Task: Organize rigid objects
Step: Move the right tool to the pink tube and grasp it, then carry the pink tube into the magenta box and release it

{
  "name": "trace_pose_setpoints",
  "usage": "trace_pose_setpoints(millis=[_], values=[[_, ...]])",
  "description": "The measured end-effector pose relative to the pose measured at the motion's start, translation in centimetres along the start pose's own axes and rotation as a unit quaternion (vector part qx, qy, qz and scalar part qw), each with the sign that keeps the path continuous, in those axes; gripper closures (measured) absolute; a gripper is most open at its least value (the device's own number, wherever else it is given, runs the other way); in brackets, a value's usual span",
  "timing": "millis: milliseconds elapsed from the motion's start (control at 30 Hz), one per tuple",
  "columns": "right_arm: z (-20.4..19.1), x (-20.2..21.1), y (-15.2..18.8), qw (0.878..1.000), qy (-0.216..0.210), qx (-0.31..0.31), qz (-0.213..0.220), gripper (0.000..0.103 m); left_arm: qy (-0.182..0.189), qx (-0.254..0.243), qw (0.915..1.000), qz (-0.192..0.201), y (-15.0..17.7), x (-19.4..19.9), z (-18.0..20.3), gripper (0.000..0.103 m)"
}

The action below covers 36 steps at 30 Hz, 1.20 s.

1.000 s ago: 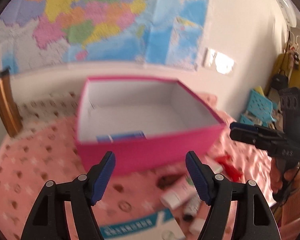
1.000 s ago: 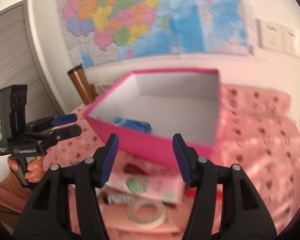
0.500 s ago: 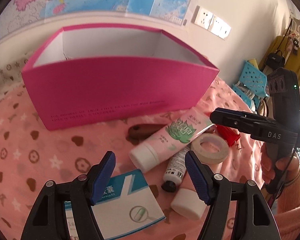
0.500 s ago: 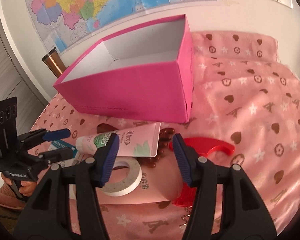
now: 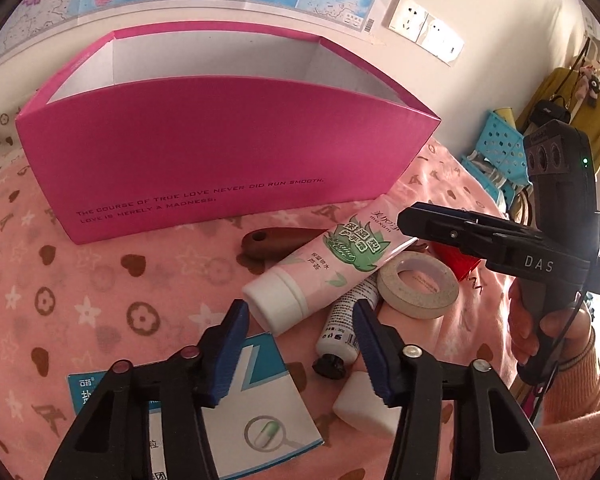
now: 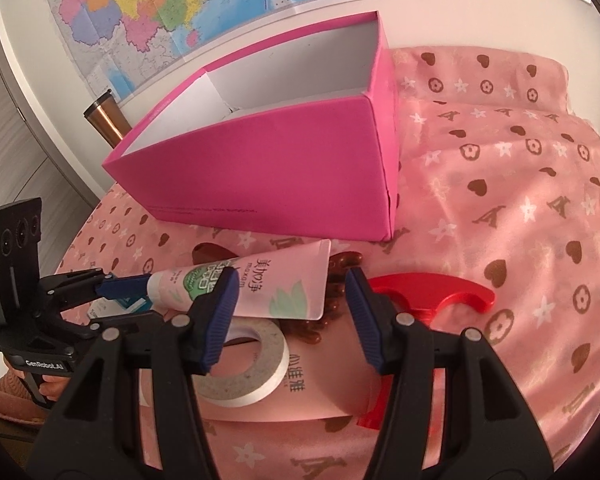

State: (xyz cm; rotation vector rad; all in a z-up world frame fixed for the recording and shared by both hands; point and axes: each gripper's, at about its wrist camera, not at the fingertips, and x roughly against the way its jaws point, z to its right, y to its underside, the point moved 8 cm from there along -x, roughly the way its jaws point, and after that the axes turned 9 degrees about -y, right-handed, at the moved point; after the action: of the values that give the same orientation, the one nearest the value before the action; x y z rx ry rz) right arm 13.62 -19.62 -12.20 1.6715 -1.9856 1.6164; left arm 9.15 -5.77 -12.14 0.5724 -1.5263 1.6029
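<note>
- Left wrist view: the left gripper is seen low over the pink cloth, its jaws closing around the white cap of the pink tube; the pads are not yet pressed on it, so the claw counts as open.
- Just in front of the pink box the loose items are clustered: the pink tube, a small white tube under it, a tape roll, a brown wooden piece and a blue-and-white carton.
- Right wrist view: the right gripper hangs with jaws apart and nothing between the pads, over the flat end of the pink tube, the tape roll and a red plastic piece.
- Step in hand is judged to be the pick of 1 item, the pink tube, by the left claw.
- Next move calls for the closing to be finished on the cap, then a lift over the near wall of the box; slipping on the round cap is a risk.
</note>
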Motion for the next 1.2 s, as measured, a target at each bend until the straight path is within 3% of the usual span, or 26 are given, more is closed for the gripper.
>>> trace_pose_setpoints(millis=[267,667,1200], values=[[-0.3,-0.4,0.0,1.000,-0.011,0.004,-0.006,0.049,0.002,0.002,1.0000,-0.002,0.0,0.0,0.0,0.057],[-0.8,0.2,0.1,1.000,0.006,0.019,0.000,0.052,0.009,0.010,0.9998,-0.012,-0.1,-0.4,0.4,0.057],[-3.3,4.0,-2.1,0.997,0.019,0.061,0.051,0.052,-0.002,-0.011,0.9988,0.047,-2.8,3.0,0.8,0.057]])
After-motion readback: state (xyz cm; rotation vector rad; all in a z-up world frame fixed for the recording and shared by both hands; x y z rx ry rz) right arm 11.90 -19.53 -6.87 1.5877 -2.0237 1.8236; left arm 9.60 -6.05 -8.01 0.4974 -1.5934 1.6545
